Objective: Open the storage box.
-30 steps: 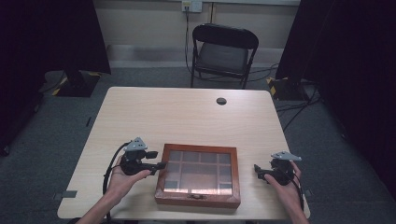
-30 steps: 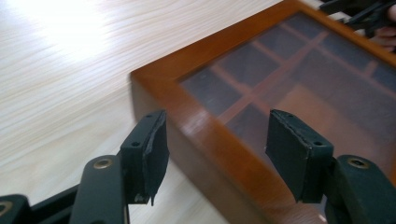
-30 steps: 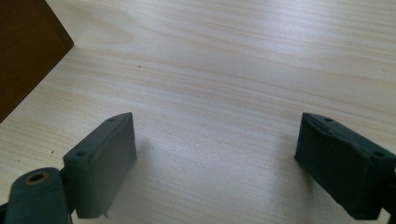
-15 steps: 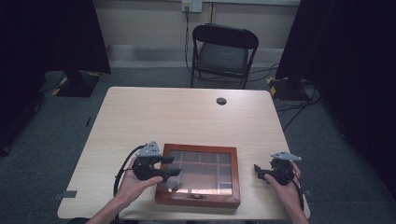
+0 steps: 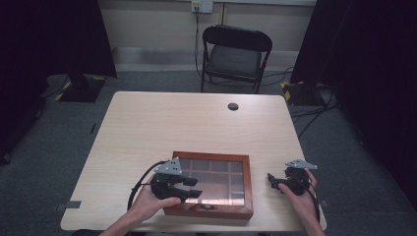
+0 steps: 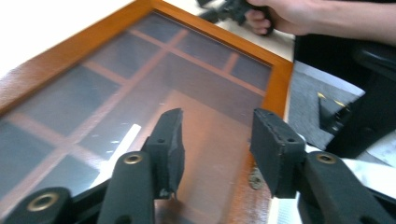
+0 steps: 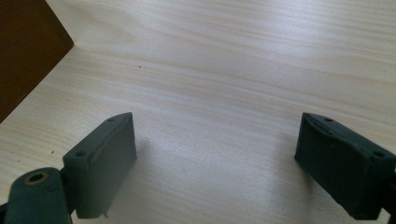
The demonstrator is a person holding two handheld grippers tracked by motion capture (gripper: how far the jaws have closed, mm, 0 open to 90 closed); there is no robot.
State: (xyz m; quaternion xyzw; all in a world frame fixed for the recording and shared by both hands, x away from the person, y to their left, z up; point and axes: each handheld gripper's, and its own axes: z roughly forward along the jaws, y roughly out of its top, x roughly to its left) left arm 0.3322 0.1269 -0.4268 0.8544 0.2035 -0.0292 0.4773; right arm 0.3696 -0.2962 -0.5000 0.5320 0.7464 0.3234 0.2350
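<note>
looking down from the high view, we are seeing the glass-lidded wooden box [image 5: 211, 184] sitting closed at the table's [image 5: 162, 128] near edge. in the left gripper view, our left gripper [image 6: 215, 140] is hovering spread over the lid. in the right gripper view, our right gripper [image 7: 215, 163] is resting spread on bare tabletop; opening is likely not yet begun.

no readable text
no legible words, labels, brands or numbers anywhere: not on the desk [image 5: 147, 128], not on the wooden box [image 5: 248, 182].

Black left gripper [image 5: 193, 187], grey three-cornered plate, black cable, brass-coloured screws
</note>
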